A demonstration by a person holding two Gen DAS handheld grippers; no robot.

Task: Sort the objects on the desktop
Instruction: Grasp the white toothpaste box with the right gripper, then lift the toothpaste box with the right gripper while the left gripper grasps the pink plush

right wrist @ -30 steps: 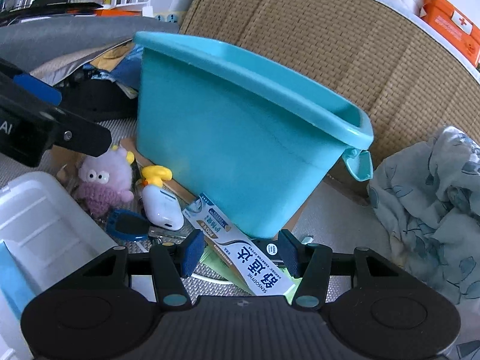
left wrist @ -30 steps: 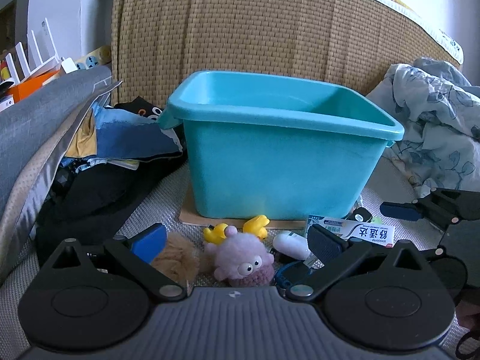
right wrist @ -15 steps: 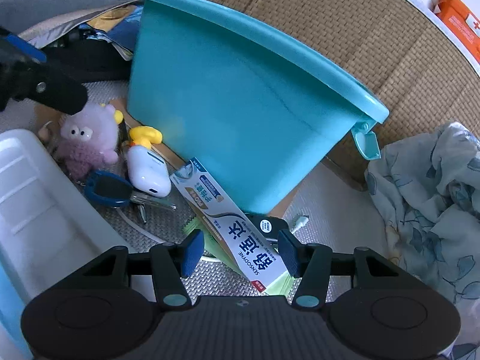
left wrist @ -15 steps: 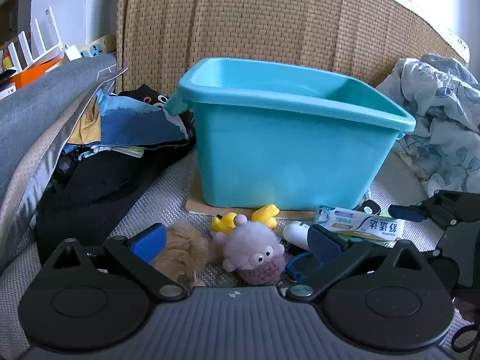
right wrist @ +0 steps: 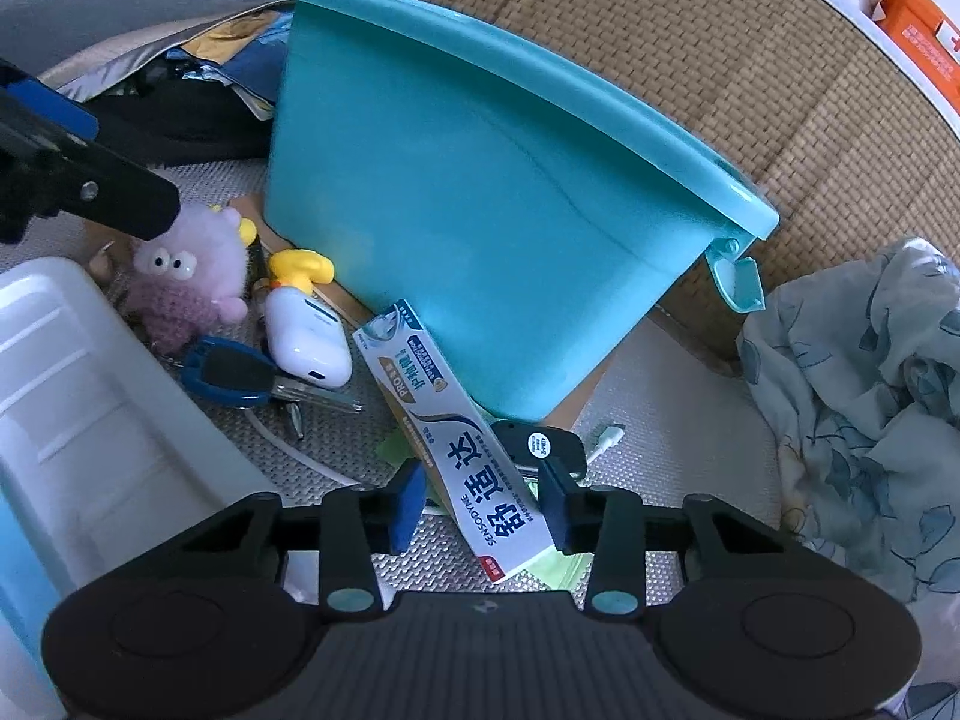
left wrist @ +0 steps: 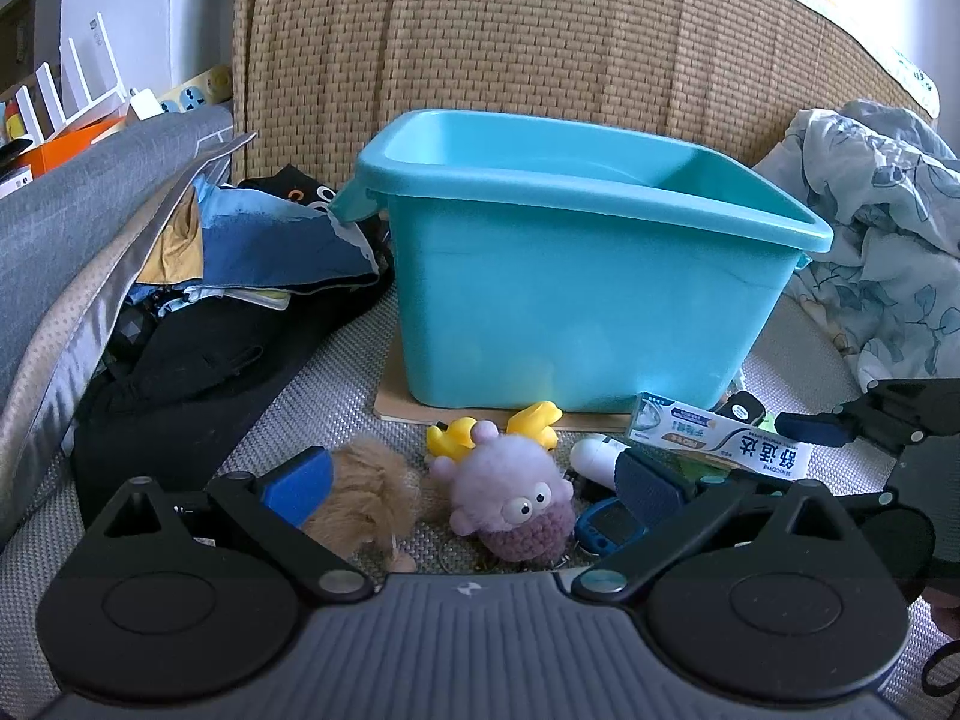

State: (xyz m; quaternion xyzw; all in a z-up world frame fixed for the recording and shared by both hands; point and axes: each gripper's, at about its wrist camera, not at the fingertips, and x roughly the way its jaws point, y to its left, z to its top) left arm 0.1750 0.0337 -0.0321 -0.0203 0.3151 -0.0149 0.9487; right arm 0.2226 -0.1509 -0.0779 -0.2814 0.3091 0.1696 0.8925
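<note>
On a grey woven mat, the teal bin [left wrist: 576,300] looks empty; before it, the right gripper [right wrist: 480,495], jaws just closing, brackets the toothpaste box [right wrist: 444,438], the left gripper [left wrist: 474,480] spread.

Teal tub [left wrist: 576,300], pink plush toy [left wrist: 510,498], yellow duck [left wrist: 456,438], white-and-blue toothpaste box [right wrist: 456,450].

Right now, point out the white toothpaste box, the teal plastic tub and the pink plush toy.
white toothpaste box [right wrist: 474,468], right wrist view, printed face.
teal plastic tub [left wrist: 576,312], left wrist view, front wall.
pink plush toy [left wrist: 510,492], left wrist view, head.

woven headboard [left wrist: 540,48] at back | floral blanket [left wrist: 888,240] right | heaped clothes [left wrist: 240,276] left | orange box [right wrist: 924,42] on ledge
</note>
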